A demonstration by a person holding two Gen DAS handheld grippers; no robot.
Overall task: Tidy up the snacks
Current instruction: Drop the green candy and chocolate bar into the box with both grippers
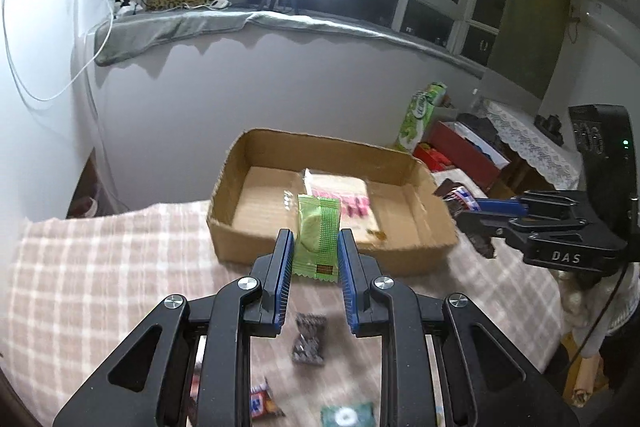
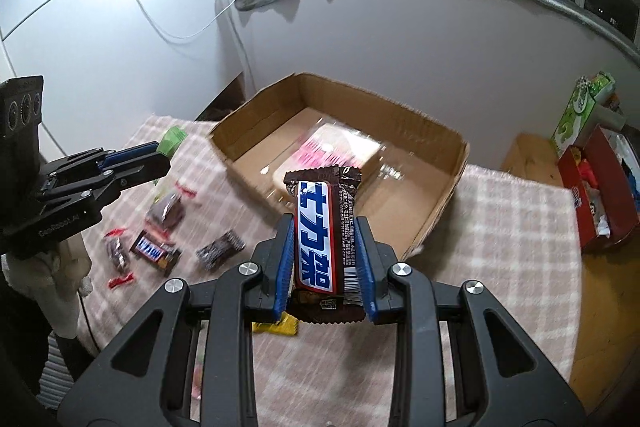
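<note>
My left gripper point(image 1: 316, 241) is shut on a green snack packet point(image 1: 318, 235), held upright in the air just before the near wall of an open cardboard box point(image 1: 256, 147). My right gripper point(image 2: 325, 227) is shut on a brown chocolate bar point(image 2: 322, 227) with a blue and white label, held above the table in front of the same cardboard box point(image 2: 444, 203). A clear bag of pink-wrapped snacks point(image 1: 344, 193) lies on the box floor. In the left wrist view the right gripper point(image 1: 472, 213) comes in from the right with the bar's end showing.
Several small wrapped snacks point(image 2: 156, 253) lie loose on the checked tablecloth point(image 2: 500, 227) left of the box; a yellow packet point(image 2: 280, 327) lies under my right gripper. A red box point(image 2: 592, 195) and a green pack point(image 2: 580, 111) stand off the table's right side. A wall rises behind.
</note>
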